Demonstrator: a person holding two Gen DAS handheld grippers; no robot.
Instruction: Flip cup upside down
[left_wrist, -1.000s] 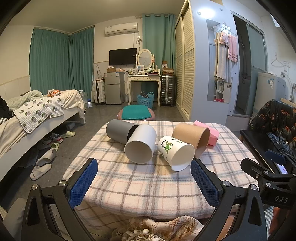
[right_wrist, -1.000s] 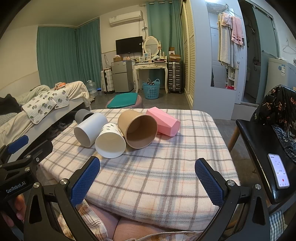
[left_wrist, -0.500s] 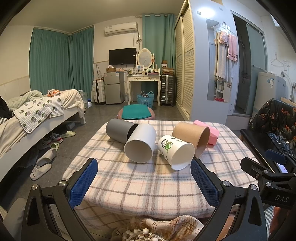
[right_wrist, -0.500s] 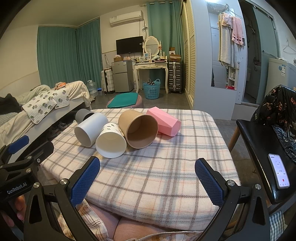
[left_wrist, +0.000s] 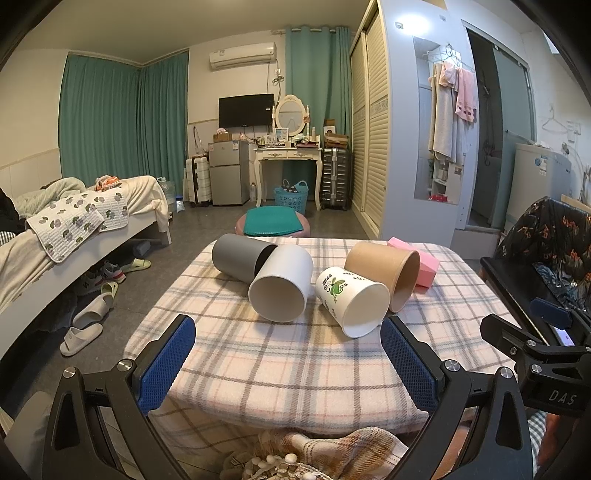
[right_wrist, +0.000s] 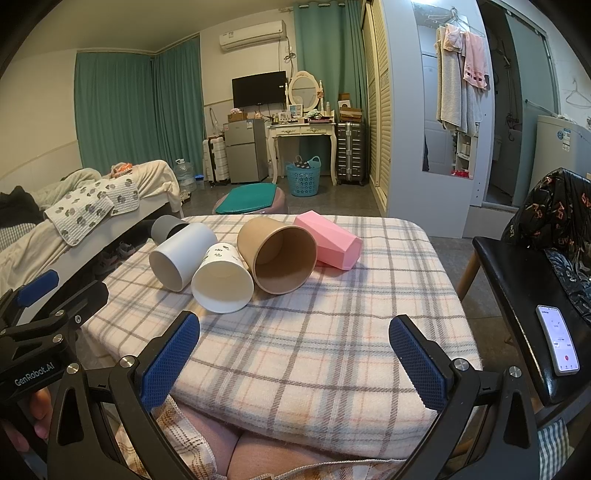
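Five cups lie on their sides on the worktop (right_wrist: 332, 332): grey (left_wrist: 236, 258), white (left_wrist: 280, 284), printed (left_wrist: 351, 299), brown (right_wrist: 277, 254), pink (right_wrist: 328, 240). Both claws, left (left_wrist: 288, 354) and right (right_wrist: 295, 350), gape empty nearer than the brown cup.

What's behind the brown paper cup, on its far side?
A pink faceted cup lies on its side just behind the brown paper cup, on the plaid cloth. The brown cup covers its near lower edge, so whether they touch cannot be told.
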